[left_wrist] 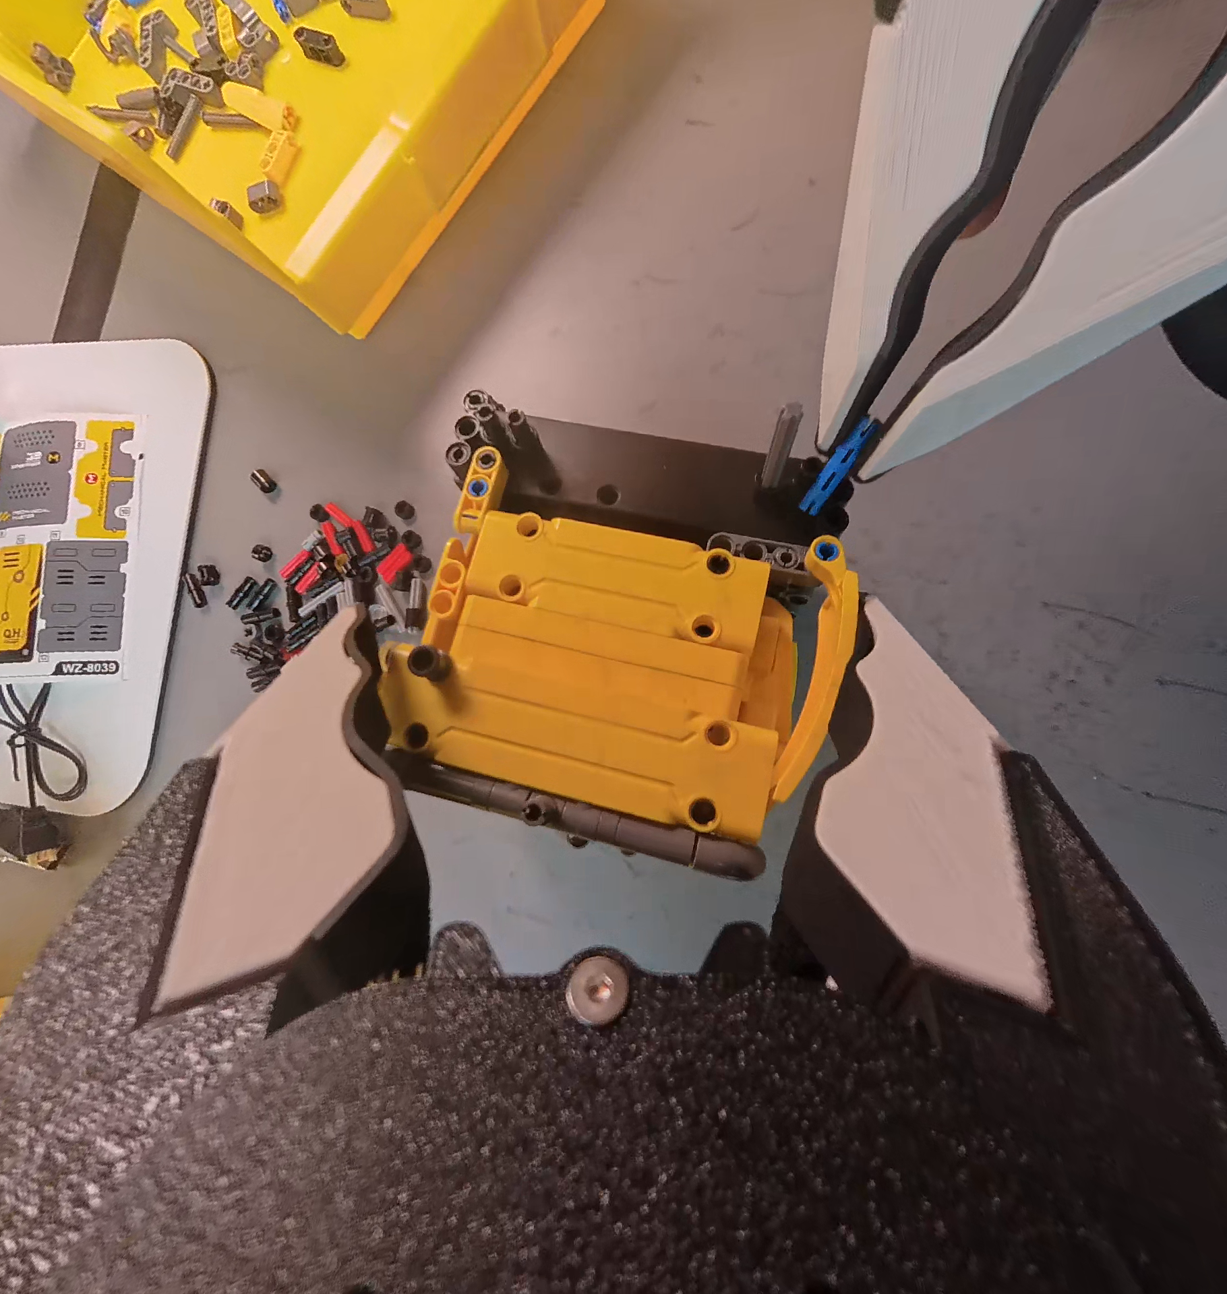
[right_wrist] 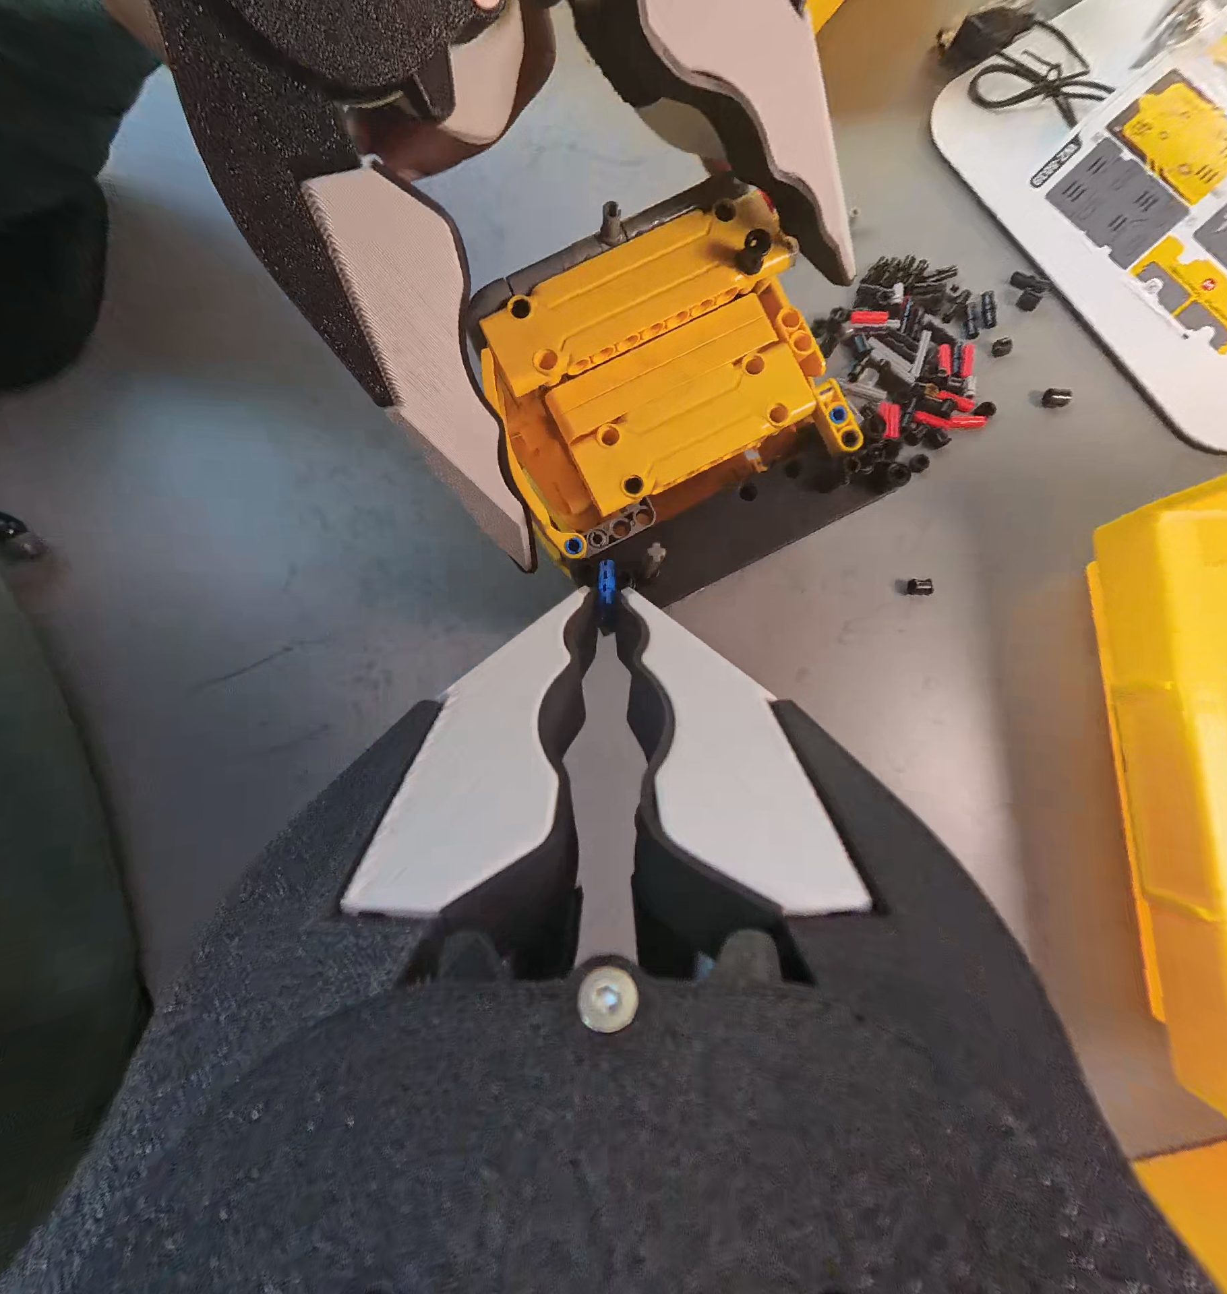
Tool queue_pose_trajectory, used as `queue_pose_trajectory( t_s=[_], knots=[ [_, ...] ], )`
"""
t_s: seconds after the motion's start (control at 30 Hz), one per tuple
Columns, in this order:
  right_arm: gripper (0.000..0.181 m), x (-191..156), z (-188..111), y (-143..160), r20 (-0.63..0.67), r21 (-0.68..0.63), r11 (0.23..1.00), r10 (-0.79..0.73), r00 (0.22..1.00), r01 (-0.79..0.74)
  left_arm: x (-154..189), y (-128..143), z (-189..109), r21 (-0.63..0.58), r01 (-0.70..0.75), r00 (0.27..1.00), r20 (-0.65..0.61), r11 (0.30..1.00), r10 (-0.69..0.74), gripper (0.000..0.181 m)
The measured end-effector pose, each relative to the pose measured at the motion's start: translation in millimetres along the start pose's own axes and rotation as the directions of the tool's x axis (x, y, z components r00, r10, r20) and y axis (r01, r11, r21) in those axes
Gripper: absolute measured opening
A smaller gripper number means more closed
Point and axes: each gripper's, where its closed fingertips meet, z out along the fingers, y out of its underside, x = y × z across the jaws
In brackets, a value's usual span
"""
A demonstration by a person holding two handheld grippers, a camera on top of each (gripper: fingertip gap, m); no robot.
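A yellow and black brick model (left_wrist: 611, 672) stands on the grey table; it also shows in the right wrist view (right_wrist: 653, 392). My left gripper (left_wrist: 614, 616) is closed around it, one finger against each side, as the right wrist view (right_wrist: 677, 413) confirms. My right gripper (right_wrist: 607, 595) is shut on a small blue pin (right_wrist: 605, 585). It holds the pin at the corner of the model's black base (right_wrist: 772, 518), beside an upright grey axle (right_wrist: 656, 557). In the left wrist view, the right gripper (left_wrist: 845, 448) comes in from the upper right with the blue pin (left_wrist: 838, 465) at its tips.
A pile of small black, red and grey pins (left_wrist: 337, 581) (right_wrist: 905, 378) lies beside the model. A yellow parts bin (left_wrist: 386, 175) (right_wrist: 1192, 770) holds several loose pieces. A white board with a sticker sheet (left_wrist: 50, 546) (right_wrist: 1157, 175) and a black cable (left_wrist: 29, 756) lies nearby.
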Motion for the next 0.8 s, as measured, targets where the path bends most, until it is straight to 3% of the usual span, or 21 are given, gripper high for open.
queue_pose_trajectory(
  t_s=[0.3,0.47,0.63,0.8],
  knots=[
    [0.004,2.9,-6.2,4.4,0.051,-0.271,0.935,-0.223,0.973,0.229,-1.0,-1.5,1.2,-0.004,0.025,0.999,0.021,1.0,-0.025,0.129],
    [0.004,5.7,-5.8,6.0,0.097,-0.41,0.833,-0.365,0.926,0.371,-2.5,-2.9,2.6,-0.006,0.055,0.997,0.047,0.998,-0.055,0.128],
    [0.003,5.7,-5.1,5.4,0.175,-0.455,0.756,-0.443,0.879,0.471,-3.2,-2.8,3.2,-0.003,0.062,0.997,0.046,0.998,-0.062,0.13],
    [0.001,4.8,-1.6,3.5,0.19,-0.434,0.765,-0.438,0.879,0.475,-4.1,-1.5,3.5,-0.006,0.065,0.997,0.044,0.998,-0.064,0.129]
  ],
)
